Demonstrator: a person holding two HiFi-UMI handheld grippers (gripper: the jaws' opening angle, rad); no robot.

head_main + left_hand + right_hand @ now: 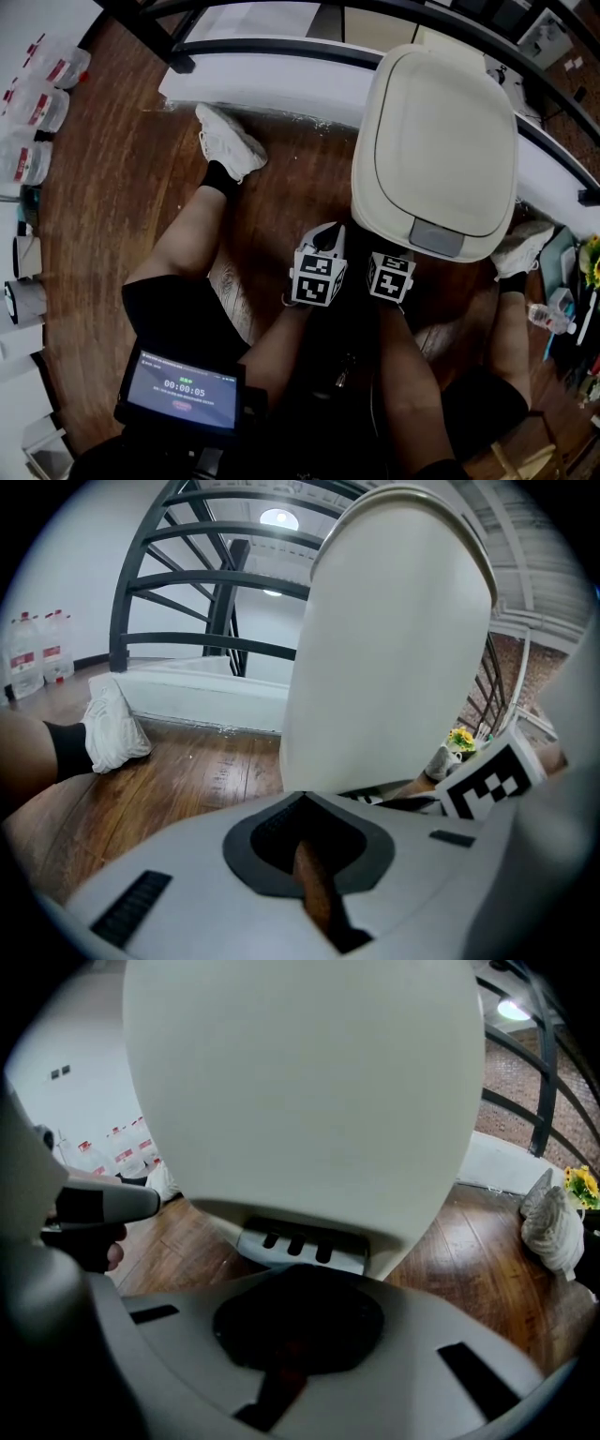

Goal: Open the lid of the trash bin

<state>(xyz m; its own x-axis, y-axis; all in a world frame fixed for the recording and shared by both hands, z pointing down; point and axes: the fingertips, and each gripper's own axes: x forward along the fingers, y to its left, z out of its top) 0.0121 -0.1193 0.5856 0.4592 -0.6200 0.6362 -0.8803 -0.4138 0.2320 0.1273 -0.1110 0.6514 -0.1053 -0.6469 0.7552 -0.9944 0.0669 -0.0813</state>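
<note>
A cream trash bin (436, 141) stands on the wooden floor with its lid down, and a grey tab (437, 237) sits at its front edge. My left gripper (328, 234) is shut and empty, just left of the bin's front. In the left gripper view the bin (394, 639) rises directly beyond the closed left gripper (305, 799). My right gripper (394, 256) is shut and empty too, right below the tab. In the right gripper view the grey tab (300, 1244) with three slots lies just beyond the right gripper (300, 1274), under the bin (300, 1082).
The person's legs flank the bin, with a white shoe (228, 141) on the left and another (520, 248) on the right. A white ledge (272, 80) and black railing run behind. Water jugs (37, 108) line the left wall. A timer screen (183, 386) is below.
</note>
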